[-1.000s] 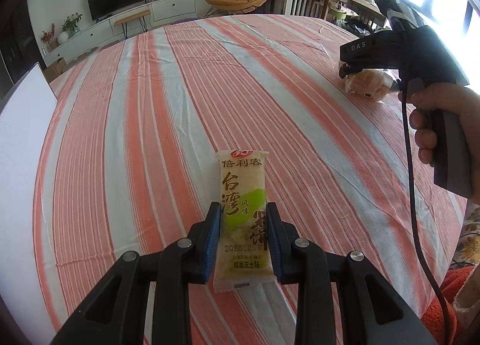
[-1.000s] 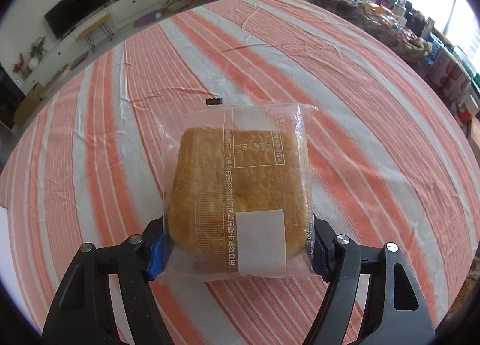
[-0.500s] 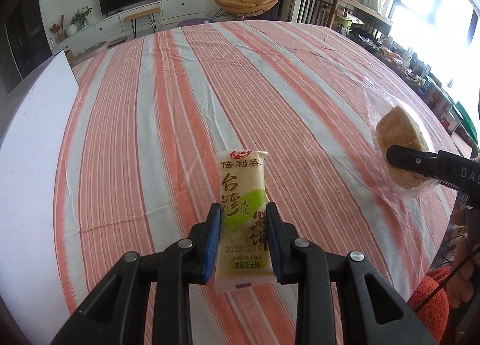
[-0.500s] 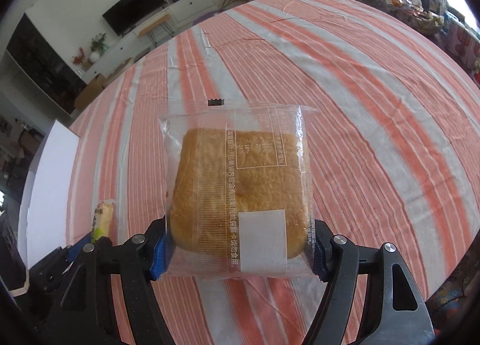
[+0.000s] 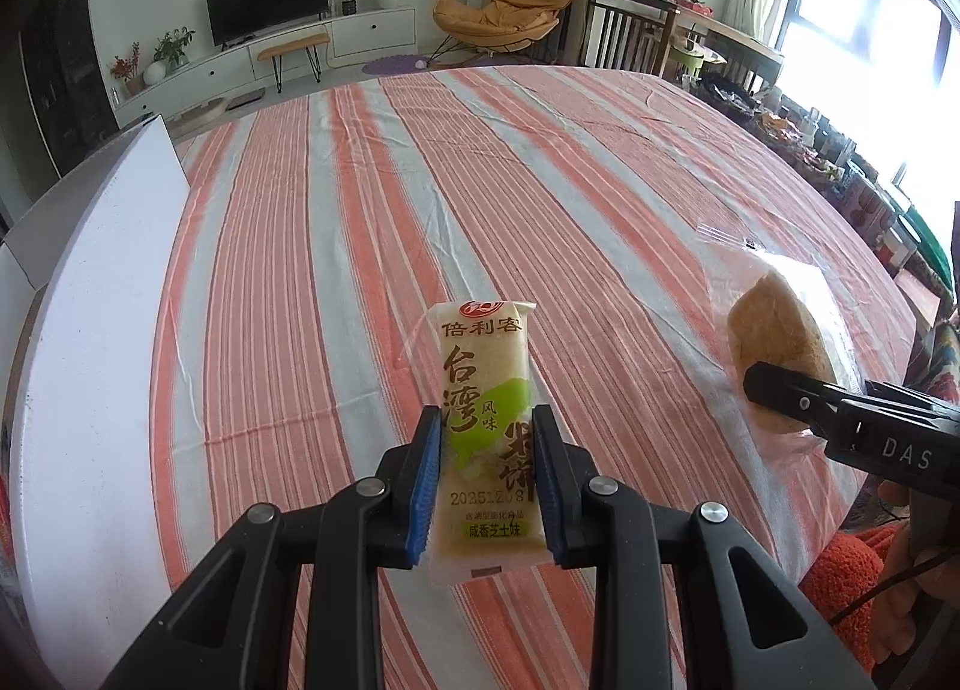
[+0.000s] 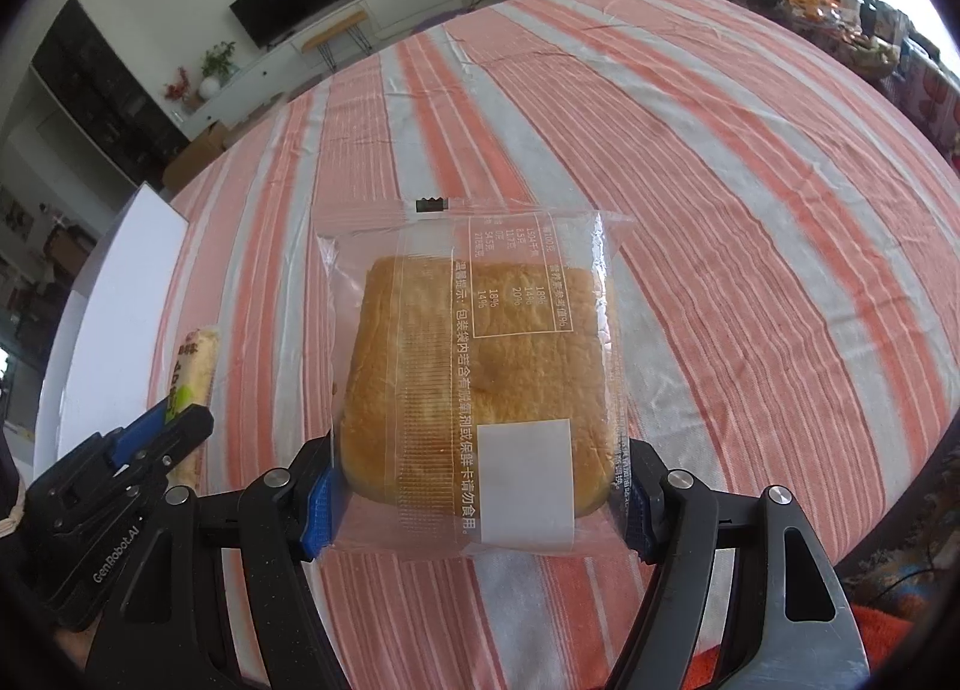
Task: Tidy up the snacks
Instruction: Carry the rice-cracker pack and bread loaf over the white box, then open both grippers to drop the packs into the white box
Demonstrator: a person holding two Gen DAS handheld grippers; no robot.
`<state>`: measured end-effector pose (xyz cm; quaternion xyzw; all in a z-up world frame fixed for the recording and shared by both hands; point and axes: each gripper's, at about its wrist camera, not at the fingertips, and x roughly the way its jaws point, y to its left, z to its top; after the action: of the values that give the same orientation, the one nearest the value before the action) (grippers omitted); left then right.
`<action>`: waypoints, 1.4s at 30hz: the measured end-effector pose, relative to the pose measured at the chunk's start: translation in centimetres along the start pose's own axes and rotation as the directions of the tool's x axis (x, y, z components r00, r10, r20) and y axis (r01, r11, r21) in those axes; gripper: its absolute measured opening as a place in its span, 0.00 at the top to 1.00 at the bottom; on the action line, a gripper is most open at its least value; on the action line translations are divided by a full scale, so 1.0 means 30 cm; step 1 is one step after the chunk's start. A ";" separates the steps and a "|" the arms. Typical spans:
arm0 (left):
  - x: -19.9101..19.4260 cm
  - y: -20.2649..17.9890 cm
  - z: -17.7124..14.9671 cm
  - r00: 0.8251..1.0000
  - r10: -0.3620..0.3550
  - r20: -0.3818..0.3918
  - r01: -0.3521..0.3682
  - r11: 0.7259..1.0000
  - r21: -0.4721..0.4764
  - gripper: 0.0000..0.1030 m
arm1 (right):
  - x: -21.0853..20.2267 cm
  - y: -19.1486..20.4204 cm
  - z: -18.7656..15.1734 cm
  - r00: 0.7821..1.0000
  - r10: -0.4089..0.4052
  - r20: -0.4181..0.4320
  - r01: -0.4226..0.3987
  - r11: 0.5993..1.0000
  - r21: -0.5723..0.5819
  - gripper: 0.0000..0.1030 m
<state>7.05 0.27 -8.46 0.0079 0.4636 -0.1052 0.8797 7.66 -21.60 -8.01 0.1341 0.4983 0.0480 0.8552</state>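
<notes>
Striped surface [image 5: 600, 198] lay bare, white box [image 5: 102, 330] at its left edge. Right claw [image 6: 477, 501], spread wide, pinched the bagged bread [image 6: 480, 378] aloft. Left claw [image 5: 486, 480], nearly closed, gripped the rice cracker packet [image 5: 486, 390] aloft. Advice: carry both level toward the box, release bread first, squeeze lightly.

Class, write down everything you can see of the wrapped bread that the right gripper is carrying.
The wrapped bread is a golden-brown, square-ish soft loaf sealed in a clear, crinkly plastic bag printed with white text, a nutrition table and a blank white label. The right gripper clamps it by both side edges, holding it above the striped tablecloth, flat face to the camera. In the left wrist view it appears edge-on.
</notes>
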 end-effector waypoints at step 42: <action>-0.921 0.684 -0.141 0.927 0.031 0.374 0.115 0.924 -0.364 0.72 | -0.392 0.653 -0.061 0.941 0.325 0.096 -0.266 0.883 -0.387 0.28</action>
<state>-7.58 25.72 9.98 -0.1926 0.2998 -0.0322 0.9338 1.21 -5.02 6.45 0.0492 0.3847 0.2600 0.8843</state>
